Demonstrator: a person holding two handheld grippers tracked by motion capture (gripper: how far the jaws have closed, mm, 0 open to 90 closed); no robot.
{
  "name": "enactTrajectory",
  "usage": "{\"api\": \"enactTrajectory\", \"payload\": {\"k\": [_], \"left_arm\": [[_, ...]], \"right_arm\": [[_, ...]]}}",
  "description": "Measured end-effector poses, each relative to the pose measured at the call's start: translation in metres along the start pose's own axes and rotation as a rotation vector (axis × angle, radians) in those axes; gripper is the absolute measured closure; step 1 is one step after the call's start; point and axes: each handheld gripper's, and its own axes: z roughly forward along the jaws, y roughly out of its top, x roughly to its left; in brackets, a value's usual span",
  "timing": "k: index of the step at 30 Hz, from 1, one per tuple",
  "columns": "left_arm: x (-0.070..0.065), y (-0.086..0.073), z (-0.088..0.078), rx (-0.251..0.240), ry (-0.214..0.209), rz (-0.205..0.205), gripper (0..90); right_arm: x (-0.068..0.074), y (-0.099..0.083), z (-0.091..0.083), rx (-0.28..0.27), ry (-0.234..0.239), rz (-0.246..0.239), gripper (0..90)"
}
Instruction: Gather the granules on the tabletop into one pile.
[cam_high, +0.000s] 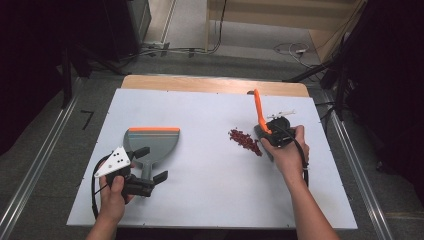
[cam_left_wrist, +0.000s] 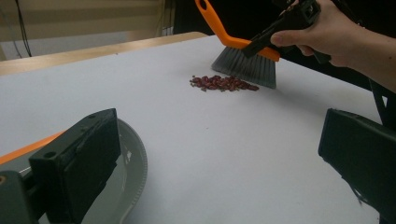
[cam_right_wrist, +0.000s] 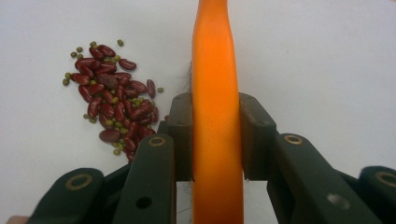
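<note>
White sheeting covers the table (cam_high: 210, 195), with grey floor, cables and dark equipment around it in the high view. There the right tool (cam_high: 272, 134) is clamped on an orange-handled brush (cam_high: 259, 111) whose long handle points away from the person, and the heap of beans (cam_high: 245, 141) lies just to the left of the bristles. Well apart on the left, the left tool (cam_high: 150, 165) stands with jaws spread at the handle end of the grey dustpan (cam_high: 152, 142), whose orange-edged mouth faces away from the person; nothing is in the pan. The coming sweep looks to run leftward from the brush, which is by far the nearer to the heap. From the left gripper view, the jaws stand wide apart with nothing pressed between them, the dustpan's rim (cam_left_wrist: 135, 172) curves beside the left jaw, and farther off the brush bristles (cam_left_wrist: 247, 67) touch the right end of the beans (cam_left_wrist: 222, 83). From the right gripper view, both pads press the orange handle (cam_right_wrist: 212, 70), and red beans mixed with small green ones (cam_right_wrist: 112, 98) lie to its left.
</note>
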Motion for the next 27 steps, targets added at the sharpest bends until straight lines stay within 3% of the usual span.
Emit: {"api": "enactTrajectory", "payload": {"k": [5, 10, 27], "left_arm": [[0.001, 0.0, -0.001, -0.005, -0.001, -0.003, 0.0], [0.002, 0.0, -0.002, -0.009, 0.001, -0.005, 0.0], [0.002, -0.001, -0.001, -0.007, 0.005, -0.005, 0.0]], "right_arm": [[0.011, 0.004, 0.002, -0.001, 0.01, -0.021, 68.9], [0.013, 0.008, 0.001, -0.011, 0.027, -0.031, 68.9], [-0.014, -0.005, -0.033, -0.094, 0.064, 0.008, 68.8]]}}
